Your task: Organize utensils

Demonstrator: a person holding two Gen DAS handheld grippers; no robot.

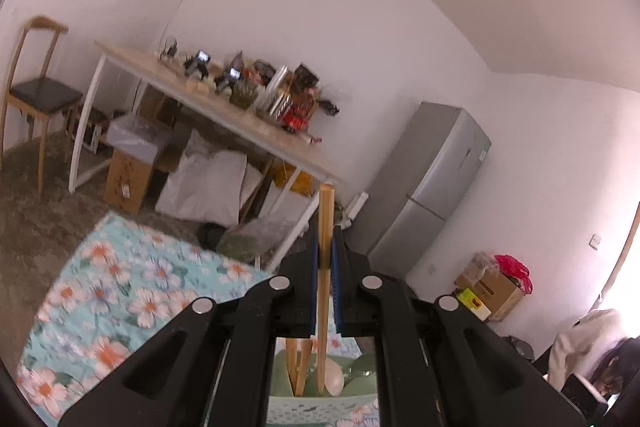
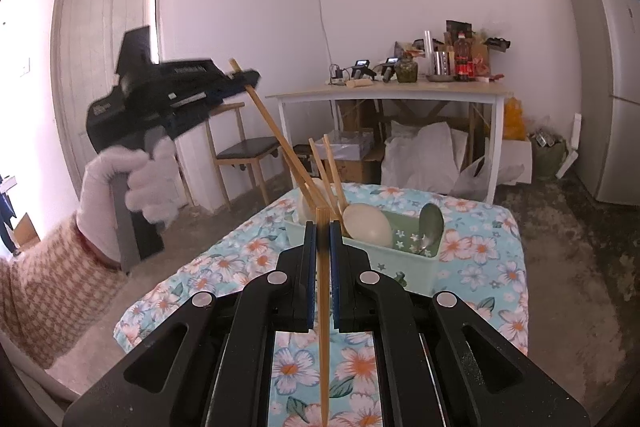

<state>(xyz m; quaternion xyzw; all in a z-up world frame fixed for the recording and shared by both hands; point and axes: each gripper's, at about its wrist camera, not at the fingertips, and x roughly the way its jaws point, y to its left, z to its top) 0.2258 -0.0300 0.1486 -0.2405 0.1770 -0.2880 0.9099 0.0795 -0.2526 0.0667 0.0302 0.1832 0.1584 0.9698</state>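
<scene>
My left gripper is shut on a wooden chopstick that stands upright between its blue pads. The stick's lower end reaches down among the green and white spoons in the pale green basket. In the right wrist view the left gripper hangs up and to the left of the basket, in a white-gloved hand, its chopstick slanting down into it. My right gripper is shut on a second chopstick just in front of the basket. The basket holds two more chopsticks, a white spoon and a green spoon.
The basket stands on a small table with a floral cloth. Behind it are a cluttered white desk with bags and boxes beneath, a wooden chair, a grey fridge and a door. The floor around is bare concrete.
</scene>
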